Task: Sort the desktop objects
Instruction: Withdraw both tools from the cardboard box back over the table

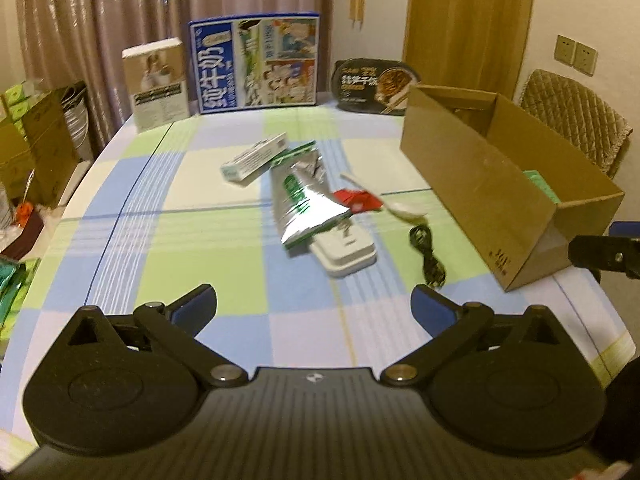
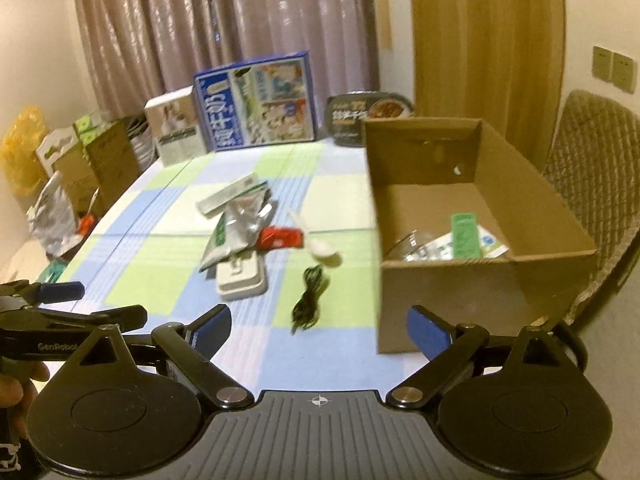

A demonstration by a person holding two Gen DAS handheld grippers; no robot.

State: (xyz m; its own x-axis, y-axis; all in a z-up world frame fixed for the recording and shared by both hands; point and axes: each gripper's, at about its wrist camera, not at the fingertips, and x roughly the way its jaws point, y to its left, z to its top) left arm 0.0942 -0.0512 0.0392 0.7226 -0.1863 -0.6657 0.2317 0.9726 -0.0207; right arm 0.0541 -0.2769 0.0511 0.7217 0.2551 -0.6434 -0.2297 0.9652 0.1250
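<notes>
Left gripper (image 1: 314, 306) spread wide, nothing between jaws, hovered over checked tablecloth (image 1: 200, 248). Right gripper (image 2: 318, 330) same deal, wide and empty, near cardboard box (image 2: 448, 292). Clutter sat mid-table: silver-green pouch (image 1: 306, 204) lay partly on white flat case (image 1: 346, 252), red packet (image 1: 358, 200), white spoon (image 1: 394, 204), black cable (image 1: 430, 258) just beside. Few green-white packs (image 2: 464, 236) already in box.

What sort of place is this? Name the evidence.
Probably a room in a home: a table under a checked cloth, curtains behind, a padded chair, and food packages such as a milk carton box.
</notes>
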